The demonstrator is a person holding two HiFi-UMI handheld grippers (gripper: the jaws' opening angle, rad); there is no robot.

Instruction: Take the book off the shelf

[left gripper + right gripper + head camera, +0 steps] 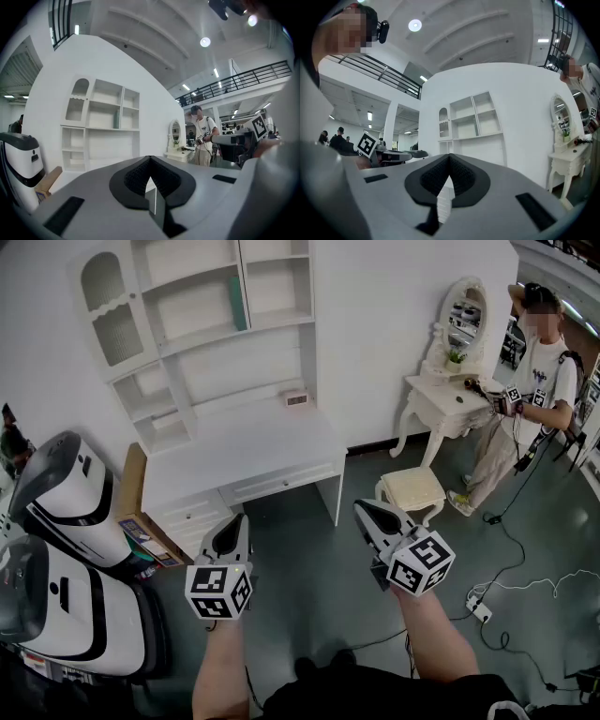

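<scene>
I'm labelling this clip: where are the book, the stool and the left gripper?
book (239, 303): head view, middle of its teal side.
stool (412, 487): head view, seat cushion.
left gripper (236, 519): head view, between its closed fingertips.

Your shelf (197, 338): one teal book (239, 303), upright. Bench (234, 451) below it: small box (296, 398) at back. Floor (309, 596): stool (412, 488), cables (525, 587).

Open floor (302, 554) before white desk (234, 451)
</scene>
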